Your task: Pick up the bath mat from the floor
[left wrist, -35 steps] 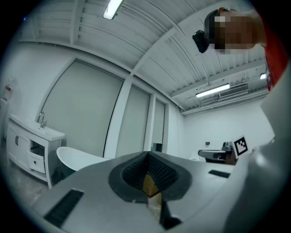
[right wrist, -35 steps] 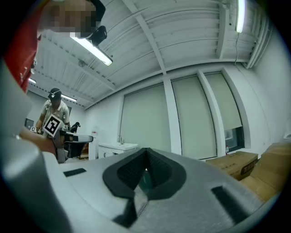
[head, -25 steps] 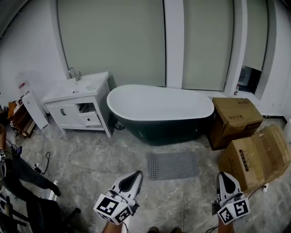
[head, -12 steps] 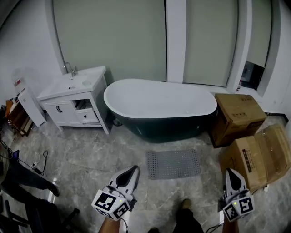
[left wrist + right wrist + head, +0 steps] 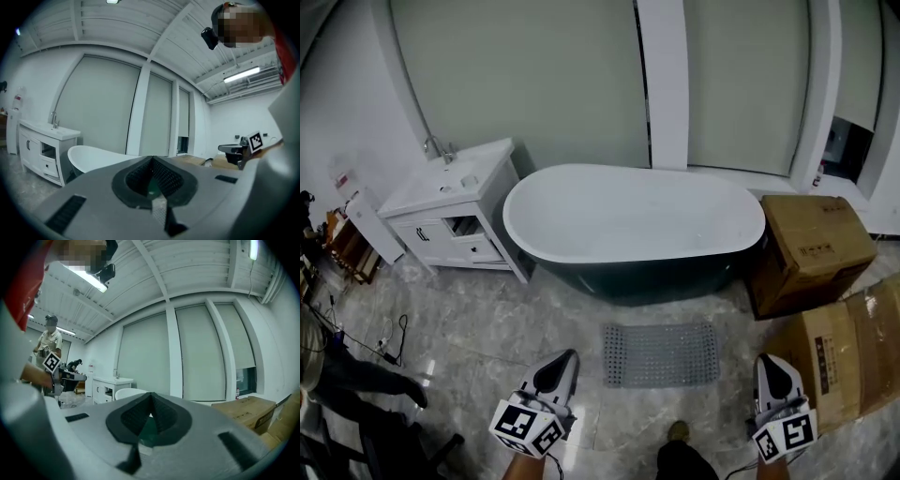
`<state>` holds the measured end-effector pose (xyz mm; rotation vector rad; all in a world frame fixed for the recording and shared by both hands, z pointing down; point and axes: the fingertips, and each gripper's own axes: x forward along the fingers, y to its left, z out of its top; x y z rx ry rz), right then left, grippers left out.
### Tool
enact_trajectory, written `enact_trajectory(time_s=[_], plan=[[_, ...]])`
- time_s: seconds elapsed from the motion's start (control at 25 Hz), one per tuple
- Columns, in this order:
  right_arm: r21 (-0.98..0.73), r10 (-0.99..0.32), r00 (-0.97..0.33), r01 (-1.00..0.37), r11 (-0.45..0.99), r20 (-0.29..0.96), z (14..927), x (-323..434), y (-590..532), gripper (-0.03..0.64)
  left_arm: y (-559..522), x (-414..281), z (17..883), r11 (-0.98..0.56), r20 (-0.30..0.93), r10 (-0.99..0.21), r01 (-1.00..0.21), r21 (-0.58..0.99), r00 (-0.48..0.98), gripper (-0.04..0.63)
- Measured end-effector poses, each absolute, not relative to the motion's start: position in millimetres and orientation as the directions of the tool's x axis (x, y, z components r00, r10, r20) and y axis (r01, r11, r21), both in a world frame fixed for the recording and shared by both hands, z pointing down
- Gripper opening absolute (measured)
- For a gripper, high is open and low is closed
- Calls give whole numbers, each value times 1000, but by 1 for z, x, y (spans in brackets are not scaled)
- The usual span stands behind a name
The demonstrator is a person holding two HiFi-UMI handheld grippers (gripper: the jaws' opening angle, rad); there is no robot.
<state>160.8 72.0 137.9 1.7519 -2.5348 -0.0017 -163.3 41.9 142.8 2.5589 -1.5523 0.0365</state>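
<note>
A grey perforated bath mat lies flat on the marble floor in front of the bathtub in the head view. My left gripper hovers shut just left of the mat, nothing between its jaws. My right gripper is shut too, off the mat's right end and apart from it. Both point forward and up in their own views, left gripper, right gripper, where the mat is hidden behind the gripper bodies.
A white vanity with sink stands left of the tub. Two cardboard boxes crowd the right side. A person's legs and cables are at far left. My shoe shows near the bottom edge.
The view has moved forward: tub and mat sit closer and lower in the frame. Both grippers stay shut, now flanking the mat's near corners.
</note>
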Motion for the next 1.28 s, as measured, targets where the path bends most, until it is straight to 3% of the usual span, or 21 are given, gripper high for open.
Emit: enact_trajectory(time_s=[0.52,0.88,1.28], plan=[[-57,-883,-436,-900,433,175,215,236,-90,5,-88,-126,219,-295,275,-910,-951,92,310,11],[-94,-865,-394,-918,384,310,313,242,-149,5,-145,-151,345,-256,422,-861,-959,122,283,11],[-104,-827,-367,-928,359,425,480,235,-182,6,-183,-173,506,-246,514,-808,-958,149,288,11]])
